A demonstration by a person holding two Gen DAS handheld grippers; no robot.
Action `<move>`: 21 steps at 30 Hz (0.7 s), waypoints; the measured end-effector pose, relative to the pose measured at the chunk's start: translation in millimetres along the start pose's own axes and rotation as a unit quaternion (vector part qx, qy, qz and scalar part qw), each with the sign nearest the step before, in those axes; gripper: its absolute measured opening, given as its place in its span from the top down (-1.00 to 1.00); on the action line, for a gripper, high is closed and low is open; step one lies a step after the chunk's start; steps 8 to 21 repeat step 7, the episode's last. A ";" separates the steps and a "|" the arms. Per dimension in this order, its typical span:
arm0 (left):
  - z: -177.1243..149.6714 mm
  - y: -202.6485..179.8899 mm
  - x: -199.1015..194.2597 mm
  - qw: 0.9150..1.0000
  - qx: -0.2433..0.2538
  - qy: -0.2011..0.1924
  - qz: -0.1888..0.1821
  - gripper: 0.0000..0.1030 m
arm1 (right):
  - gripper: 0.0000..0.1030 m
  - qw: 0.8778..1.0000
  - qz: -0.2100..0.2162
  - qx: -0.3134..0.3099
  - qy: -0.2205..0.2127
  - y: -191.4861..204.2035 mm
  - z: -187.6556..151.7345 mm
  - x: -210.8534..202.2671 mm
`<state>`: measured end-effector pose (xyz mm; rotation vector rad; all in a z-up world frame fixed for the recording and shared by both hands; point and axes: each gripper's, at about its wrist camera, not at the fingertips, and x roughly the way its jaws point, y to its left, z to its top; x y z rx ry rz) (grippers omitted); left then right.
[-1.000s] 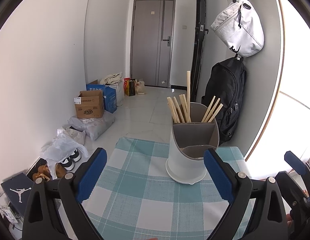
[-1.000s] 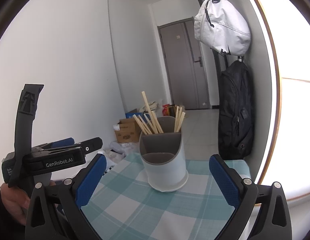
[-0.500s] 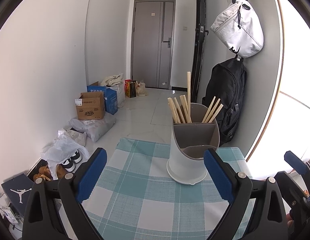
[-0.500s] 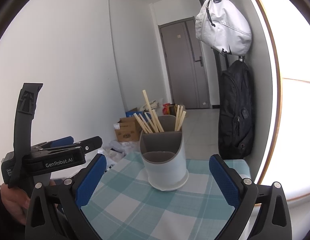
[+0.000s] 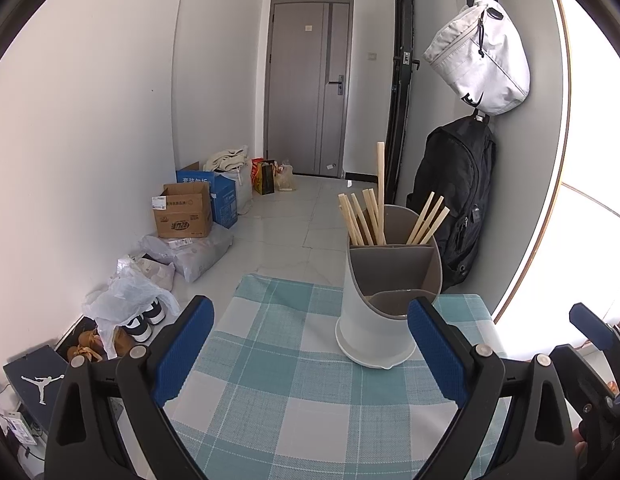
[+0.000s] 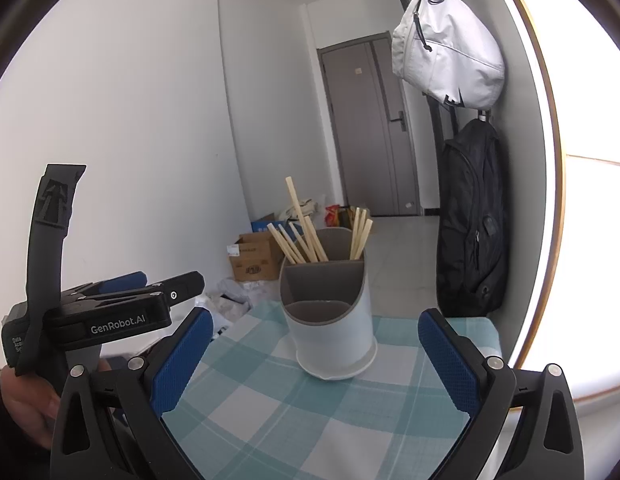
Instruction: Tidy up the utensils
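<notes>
Nearest, the left gripper (image 5: pixel 310 344) and the right gripper (image 6: pixel 314 354) both had their blue-padded jaws spread wide with nothing between them, above the teal checked tablecloth (image 5: pixel 293 412). Just beyond stood the white utensil holder (image 5: pixel 380 320) on the cloth, wooden chopsticks (image 5: pixel 366 216) leaning in its two rear compartments. Behind it a black backpack (image 5: pixel 458 196) hung against the wall, well apart.

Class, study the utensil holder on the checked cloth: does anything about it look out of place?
One chopstick in the holder stands far higher than the rest, as if not seated fully. Nothing is spilled or tipped.
</notes>
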<state>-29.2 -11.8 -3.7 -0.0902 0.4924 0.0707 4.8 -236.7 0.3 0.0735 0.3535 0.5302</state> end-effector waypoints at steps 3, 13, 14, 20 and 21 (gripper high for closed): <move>-0.3 -1.2 0.2 1.000 0.005 -0.002 0.001 -0.84 | -1.00 1.000 0.001 0.001 0.001 0.0 -0.5 0.6; -0.5 -4.4 -0.2 1.000 0.012 -0.008 0.000 -0.84 | -1.00 1.000 0.003 0.002 0.003 -0.2 -2.2 2.1; -0.5 -4.4 -0.2 1.000 0.012 -0.008 0.000 -0.84 | -1.00 1.000 0.003 0.002 0.003 -0.2 -2.2 2.1; -0.5 -4.4 -0.2 1.000 0.012 -0.008 0.000 -0.84 | -1.00 1.000 0.003 0.002 0.003 -0.2 -2.2 2.1; -0.5 -4.4 -0.2 1.000 0.012 -0.008 0.000 -0.84 | -1.00 1.000 0.003 0.002 0.003 -0.2 -2.2 2.1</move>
